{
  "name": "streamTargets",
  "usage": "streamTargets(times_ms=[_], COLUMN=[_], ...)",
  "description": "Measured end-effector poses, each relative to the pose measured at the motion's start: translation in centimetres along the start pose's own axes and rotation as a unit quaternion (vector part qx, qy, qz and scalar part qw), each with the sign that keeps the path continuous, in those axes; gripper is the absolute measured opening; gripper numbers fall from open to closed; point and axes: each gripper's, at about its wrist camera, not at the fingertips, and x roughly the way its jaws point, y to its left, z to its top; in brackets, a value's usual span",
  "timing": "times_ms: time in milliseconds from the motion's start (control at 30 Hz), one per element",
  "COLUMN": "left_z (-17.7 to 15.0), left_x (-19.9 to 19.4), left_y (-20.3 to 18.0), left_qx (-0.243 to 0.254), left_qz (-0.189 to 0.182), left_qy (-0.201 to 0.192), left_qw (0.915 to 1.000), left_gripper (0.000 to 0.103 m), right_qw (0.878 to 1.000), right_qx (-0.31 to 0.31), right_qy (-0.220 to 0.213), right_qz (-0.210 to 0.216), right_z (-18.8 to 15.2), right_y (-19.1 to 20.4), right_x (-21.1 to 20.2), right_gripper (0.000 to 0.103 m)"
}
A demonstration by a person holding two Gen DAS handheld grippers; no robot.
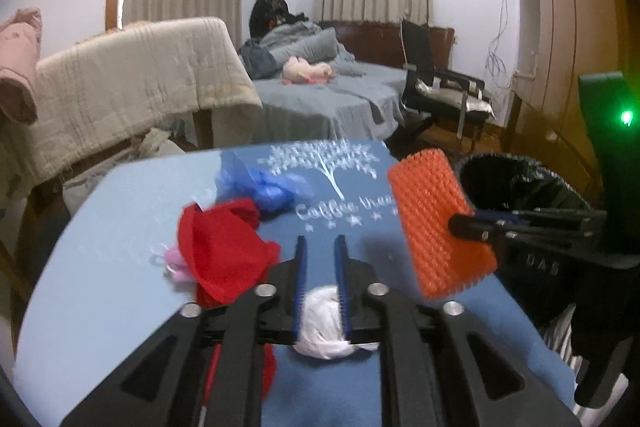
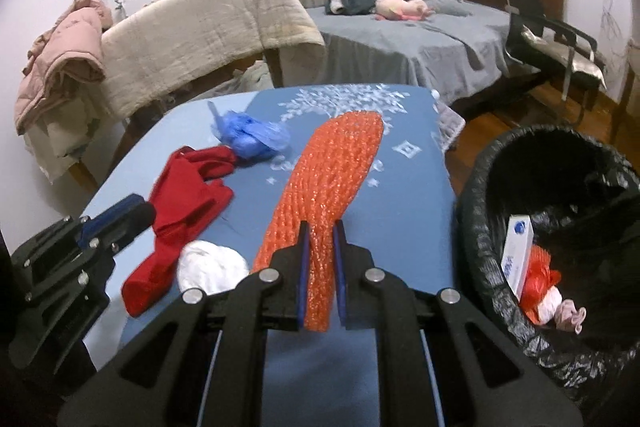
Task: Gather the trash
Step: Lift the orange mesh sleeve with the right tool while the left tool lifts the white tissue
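My right gripper [image 2: 320, 229] is shut on a long orange foam net [image 2: 336, 163], which hangs lifted above the blue tablecloth [image 2: 408, 227]. From the left wrist view the orange foam net [image 1: 436, 223] shows beside the black-lined trash bin [image 1: 520, 183], with the right gripper [image 1: 460, 223] pinching its edge. My left gripper [image 1: 322, 241] stands slightly open above a white crumpled wad [image 1: 324, 327], and nothing sits between its pads. Also on the cloth lie a red bag [image 1: 220, 247], a blue plastic bag [image 1: 264, 187] and a small pink scrap [image 1: 172, 261].
The trash bin [image 2: 492, 227] stands at the table's right edge and holds a white box [image 2: 516, 251], a red-orange bag and a pink scrap. Behind the table are a beige quilt on a frame [image 2: 208, 23], a grey bed [image 2: 420, 39] and a black chair [image 2: 552, 39].
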Motion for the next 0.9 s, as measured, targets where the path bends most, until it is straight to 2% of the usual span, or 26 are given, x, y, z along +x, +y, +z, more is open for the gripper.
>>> streamTargets(times_ms=[33,67,133,200,333,633,800,900], left_z=[-0.2,-0.4,-1.0,-1.5,-2.3,-2.8,-2.9,-2.8], left_x=[0.3,0.5,1.1,1.6,3.2,5.9,6.2,5.7], left_y=[-0.1,-0.3,-0.7,-1.0,-1.2,-1.8,-2.5,-2.8], left_qx=[0.001,0.003,0.008,0.01,0.008,0.004,0.018,0.021], left_qz=[-0.003,-0.004,-0.003,0.007,0.016,0.002,-0.018,-0.018], left_qy=[0.005,0.008,0.017,0.026,0.052,0.109,0.117,0.106], left_qw=[1.0,1.0,0.9998,0.9996,0.9985,0.994,0.9928,0.994], left_gripper=[0.029,0.038,0.046,0.059,0.064,0.065,0.042,0.036], right_qw=[1.0,1.0,1.0,1.0,1.0,1.0,0.999,1.0], right_qx=[0.002,0.004,0.01,0.012,0.013,0.023,0.027,0.027], right_qy=[0.004,0.005,0.01,0.013,0.016,0.018,0.015,0.01], right_qz=[-0.002,-0.003,-0.005,-0.005,-0.004,-0.008,-0.006,-0.006], right_z=[-0.3,-0.4,-0.9,-1.1,-1.5,-1.7,-1.7,-1.6], right_y=[-0.4,-0.5,-1.0,-1.3,-1.4,-2.1,-2.2,-2.3], right_x=[0.1,0.1,0.2,0.3,0.5,0.7,0.6,0.2], right_gripper=[0.01,0.01,0.01,0.01,0.01,0.01,0.01,0.01])
